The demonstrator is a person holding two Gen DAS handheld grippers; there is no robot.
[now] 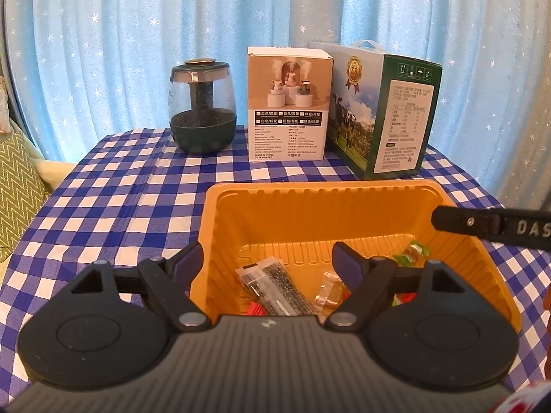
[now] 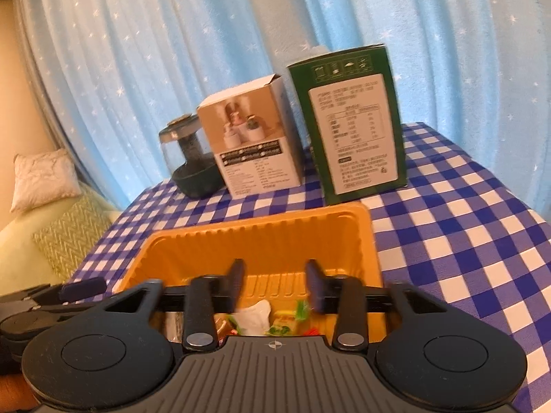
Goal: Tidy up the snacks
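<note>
**Op:** While I logged this frame, the left gripper (image 1: 267, 258) hung over the near-left corner of the orange tray (image 1: 310, 192), its fingers (image 1: 187, 258) spread wide with nothing between them. One finger sat outside the tray's left wall, the other inside over the snacks.

**Obs:** And the right one?

**Op:** I read the right gripper (image 2: 275, 280) as parted too, jaws apart and empty, poised above the tray's (image 2: 206, 237) near edge. From the left wrist view its finger (image 1: 465, 222) reached in across the tray's right rim.

**Obs:** Where were the snacks?

**Op:** All inside the tray, on its floor toward the near side. I noted a black-and-white patterned packet (image 1: 272, 284) lying flat, a clear amber wrapped candy (image 1: 329, 290) just beside it, and a green-wrapped candy (image 1: 411, 253) near the right wall. Something red showed at the near edge; I could not tell what. The right wrist view, blurred, added a white wrapper (image 2: 255, 315) and a green-and-yellow sweet (image 2: 292, 316).

**Obs:** Surroundings?

**Op:** The tray rested on a blue-and-white checked tablecloth (image 1: 120, 189). Behind it stood a dark green humidifier (image 1: 202, 106), a white product box (image 1: 289, 103) and a green milk carton case (image 1: 382, 113), in front of a blue starred curtain (image 1: 137, 34).
</note>
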